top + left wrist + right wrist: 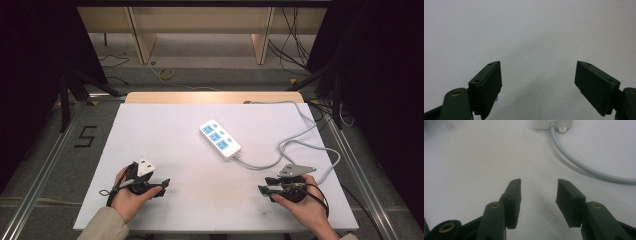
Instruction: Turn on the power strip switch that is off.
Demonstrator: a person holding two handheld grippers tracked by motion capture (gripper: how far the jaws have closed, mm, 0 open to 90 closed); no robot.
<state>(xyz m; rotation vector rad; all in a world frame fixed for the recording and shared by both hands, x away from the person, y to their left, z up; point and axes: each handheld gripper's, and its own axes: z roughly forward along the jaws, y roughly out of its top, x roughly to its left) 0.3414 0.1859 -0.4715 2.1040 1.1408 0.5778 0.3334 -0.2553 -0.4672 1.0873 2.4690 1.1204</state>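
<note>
Grippers both open, empty: we see left gripper [161,186] and right gripper [265,190] near power strip [220,139], on table [165,130].

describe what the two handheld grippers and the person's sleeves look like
Both grippers are black with two flat, rectangular jaw pads and brass-coloured pivot rivets. The left gripper carries a white three-cornered plate, the right gripper a grey one. A black cable loops from each. A beige sleeve covers the left forearm.
</note>
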